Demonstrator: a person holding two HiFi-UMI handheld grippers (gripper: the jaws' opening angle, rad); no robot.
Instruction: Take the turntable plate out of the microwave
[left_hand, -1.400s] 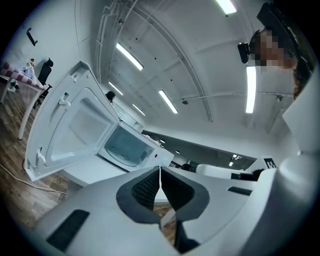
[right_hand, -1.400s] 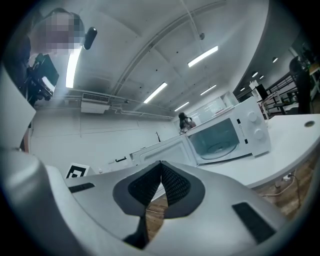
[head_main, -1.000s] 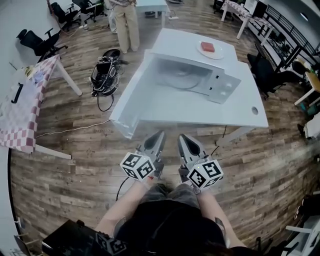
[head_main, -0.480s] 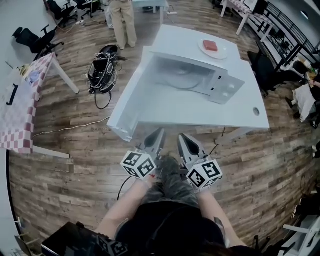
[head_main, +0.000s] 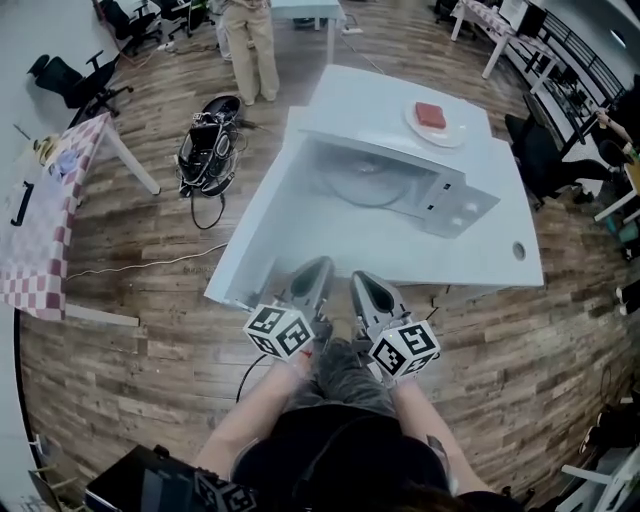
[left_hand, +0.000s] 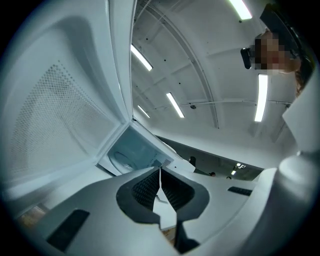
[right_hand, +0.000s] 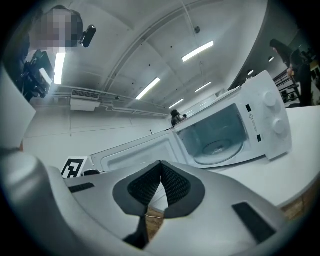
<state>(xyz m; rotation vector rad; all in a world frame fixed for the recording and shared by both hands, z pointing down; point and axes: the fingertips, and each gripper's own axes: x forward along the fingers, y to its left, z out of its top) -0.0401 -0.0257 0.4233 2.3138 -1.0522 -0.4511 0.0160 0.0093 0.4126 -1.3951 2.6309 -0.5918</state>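
1. The left tool (head_main: 316, 275) and the right tool (head_main: 362, 285) both have their jaws pressed together on nothing, near the table (head_main: 470, 255) edge.
2. The turntable plate (head_main: 366, 183) lies inside the open microwave (head_main: 380, 110), well apart from both tools.

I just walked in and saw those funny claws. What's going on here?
A person stands at a white table holding a gripper in each hand. The left gripper and the right gripper are both shut and empty, short of the microwave. Its door is swung open, and the turntable plate lies inside, not taken out yet.
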